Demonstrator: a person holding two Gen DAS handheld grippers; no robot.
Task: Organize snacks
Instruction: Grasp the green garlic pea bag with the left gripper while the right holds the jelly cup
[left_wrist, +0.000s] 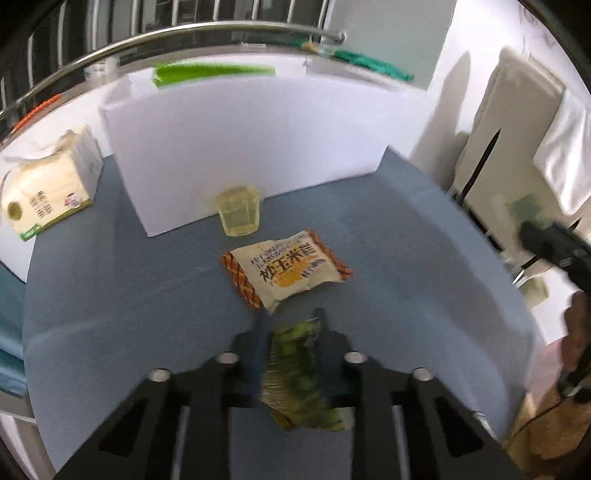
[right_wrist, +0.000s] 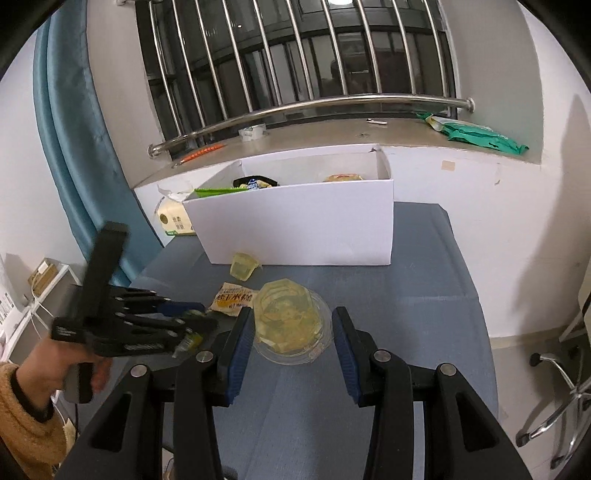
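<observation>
1. Nearest in the left wrist view, the left gripper (left_wrist: 291, 328) has its fingers pinched on a green snack packet (left_wrist: 299, 373); the packet hangs crumpled between the pads, blurred, above the blue table top (left_wrist: 424, 258).
2. In the right wrist view the right gripper (right_wrist: 293, 325) holds a clear jelly tub (right_wrist: 291, 317) between its blue pads (right_wrist: 240, 343); the fingers stand partly spread, closed in on the tub's rim at both sides; the tub looks lifted off the cloth, though that cannot be told for sure.
3. At the left edge of the same view a hand (right_wrist: 74, 363) in an orange-brown sleeve (right_wrist: 26, 413) grips the handle of the left gripper, which points toward the middle of the table.
4. Just beyond the left gripper's tips lies a cream and orange snack bag (left_wrist: 284, 269), flat on the cloth and turned at a slant.
5. Behind the bag, a small yellow jelly cup (left_wrist: 238, 214) sits tipped against the front wall of the white box (left_wrist: 240, 147); in the right wrist view several snacks already show inside the box.
6. Left of the box stands a tissue pack (left_wrist: 48, 188), near the table's edge.
7. Farthest, a green wrapper (right_wrist: 480, 133) lies on the window sill (right_wrist: 332, 133) under the steel rail (right_wrist: 295, 105) and window bars (right_wrist: 295, 48); a blue curtain (right_wrist: 66, 110) hangs at the left.
</observation>
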